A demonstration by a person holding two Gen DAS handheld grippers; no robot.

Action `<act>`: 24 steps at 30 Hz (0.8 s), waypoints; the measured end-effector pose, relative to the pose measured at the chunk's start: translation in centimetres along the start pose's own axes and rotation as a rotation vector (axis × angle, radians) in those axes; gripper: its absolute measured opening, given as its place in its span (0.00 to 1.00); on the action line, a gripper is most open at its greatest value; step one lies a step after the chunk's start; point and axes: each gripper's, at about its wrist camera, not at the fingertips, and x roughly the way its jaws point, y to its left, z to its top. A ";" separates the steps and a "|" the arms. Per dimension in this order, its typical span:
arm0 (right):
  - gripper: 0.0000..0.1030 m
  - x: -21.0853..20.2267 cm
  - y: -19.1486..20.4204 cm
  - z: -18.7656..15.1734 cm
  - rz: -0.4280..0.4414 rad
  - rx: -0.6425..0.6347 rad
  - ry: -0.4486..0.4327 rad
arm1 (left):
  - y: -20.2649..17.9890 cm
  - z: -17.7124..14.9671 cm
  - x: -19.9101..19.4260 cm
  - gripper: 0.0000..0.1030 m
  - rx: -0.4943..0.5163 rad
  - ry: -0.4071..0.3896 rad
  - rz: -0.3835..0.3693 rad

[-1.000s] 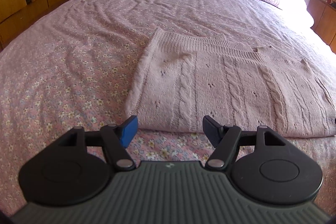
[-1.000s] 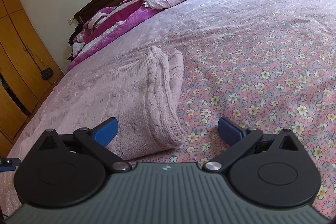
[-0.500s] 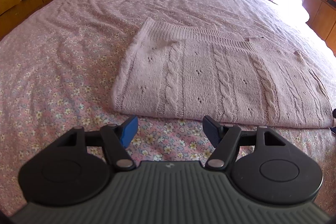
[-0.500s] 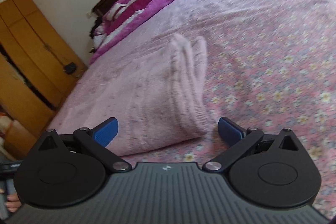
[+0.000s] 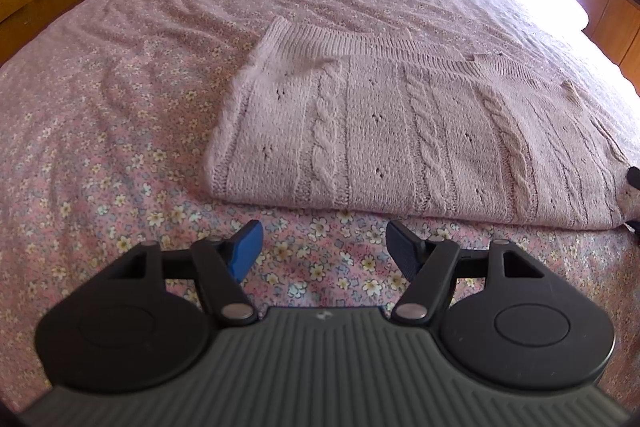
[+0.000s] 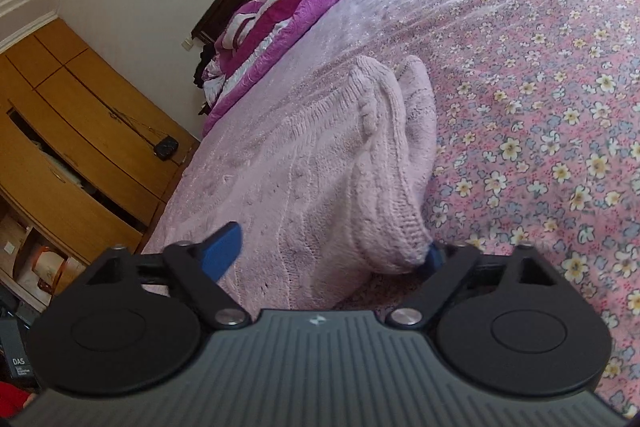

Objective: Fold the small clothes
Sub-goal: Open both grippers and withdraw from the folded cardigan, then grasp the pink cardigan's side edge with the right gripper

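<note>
You're at the pick-up for the next fold: the pink cable-knit sweater (image 5: 420,131) lies flat on the floral bedsheet (image 5: 100,147), already doubled over by the look of the stacked layers at its right end. Get the right gripper (image 6: 334,253) deep enough that it bites every layer of that thick end, not just the top knit, otherwise the lower layer likely drags and the fold opens up. Match it with the left gripper (image 5: 322,247) on the near edge, close both, then lift and carry together so the edge stays straight; chunky knit probably sags between two pinch points, so keep the lift low and lay it down rather than flipping it. Right claw state: spread wide, straddling the rolled end of the sweater, with its right pad (image 6: 434,259) touching or tucked under the knit and its left pad (image 6: 222,251) over the flat part; not clamped on anything yet. Left claw state: also wide open, holding nothing, over bare sheet just short of the sweater's near edge, not touching it. I judge the left needs to move forward before it can close on fabric. Watch you don't pinch the sheet along with the sweater.
</note>
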 end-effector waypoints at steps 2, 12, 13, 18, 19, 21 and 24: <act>0.70 0.3 -0.1 0.0 -0.013 0.007 -0.006 | 0.0 0.0 0.1 0.67 0.000 0.002 0.000; 0.39 0.9 -2.1 -0.4 -0.004 0.088 -0.058 | 0.6 0.0 0.4 0.67 -0.004 0.012 0.011; 0.39 0.9 -2.2 -0.4 -0.001 0.089 -0.059 | 0.6 0.0 0.5 0.67 -0.003 0.011 0.013; 0.39 1.2 -2.8 -0.2 0.037 0.128 -0.070 | 0.1 0.0 0.8 0.67 0.016 0.013 0.028; 0.39 1.2 -2.8 -0.2 0.043 0.134 -0.077 | 0.0 -0.1 0.8 0.67 0.020 0.013 0.031; 0.41 1.4 -3.0 -0.2 0.055 0.149 -0.093 | -0.1 -0.1 0.8 0.67 0.026 0.013 0.034; 0.53 1.5 -2.9 -0.2 0.079 0.170 -0.118 | -0.2 -0.1 0.8 0.67 0.025 0.015 0.034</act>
